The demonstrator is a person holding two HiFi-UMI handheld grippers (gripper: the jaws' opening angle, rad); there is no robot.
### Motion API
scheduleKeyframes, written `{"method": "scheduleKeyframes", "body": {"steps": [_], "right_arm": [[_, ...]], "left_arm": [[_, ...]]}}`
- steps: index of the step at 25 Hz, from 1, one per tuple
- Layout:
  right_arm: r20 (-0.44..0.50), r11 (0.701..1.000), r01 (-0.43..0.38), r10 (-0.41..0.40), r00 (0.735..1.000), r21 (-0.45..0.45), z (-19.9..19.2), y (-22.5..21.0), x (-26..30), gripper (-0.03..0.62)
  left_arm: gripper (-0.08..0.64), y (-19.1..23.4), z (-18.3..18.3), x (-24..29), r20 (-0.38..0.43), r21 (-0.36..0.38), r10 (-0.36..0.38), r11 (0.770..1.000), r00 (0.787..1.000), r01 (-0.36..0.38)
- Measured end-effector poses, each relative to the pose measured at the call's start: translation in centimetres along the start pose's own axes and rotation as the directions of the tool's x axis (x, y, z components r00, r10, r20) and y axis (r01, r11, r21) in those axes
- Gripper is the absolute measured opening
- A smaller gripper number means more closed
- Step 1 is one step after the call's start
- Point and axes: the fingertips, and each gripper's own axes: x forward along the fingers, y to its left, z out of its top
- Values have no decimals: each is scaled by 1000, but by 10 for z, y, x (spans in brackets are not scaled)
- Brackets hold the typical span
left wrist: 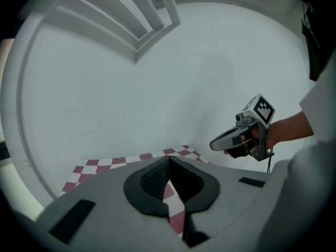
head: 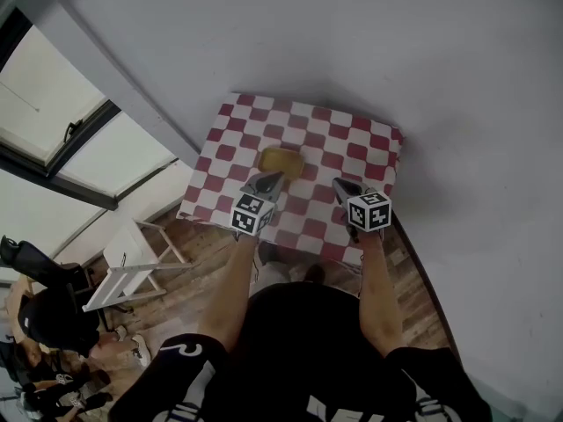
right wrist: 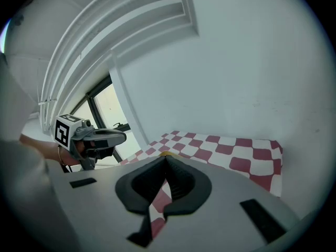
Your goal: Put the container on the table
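Head view alone shows whole container [head: 281, 160] on table [head: 352, 139], L gripper [head: 274, 180], R gripper [head: 339, 184] jaws together

Container [head: 280, 160] sitting central on the table [head: 352, 139], space around it lying open, wall [head: 396, 51] closing off the table's far and right sides, folding stand [head: 132, 266] standing to its left
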Motion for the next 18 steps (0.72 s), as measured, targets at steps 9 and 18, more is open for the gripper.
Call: {"method": "scheduleKeyframes", "body": {"steps": [9, 18], "right_arm": [[40, 996, -17, 21, 999, -84, 22, 16, -20, 14], [77, 993, -19, 28, 997, -118, 27, 30, -36, 14]], "left_arm": [[25, -11, 16, -31, 91, -82, 96, 993, 991, -89], [25, -19, 27, -55, 125, -72, 128, 990, 984, -120]]}}
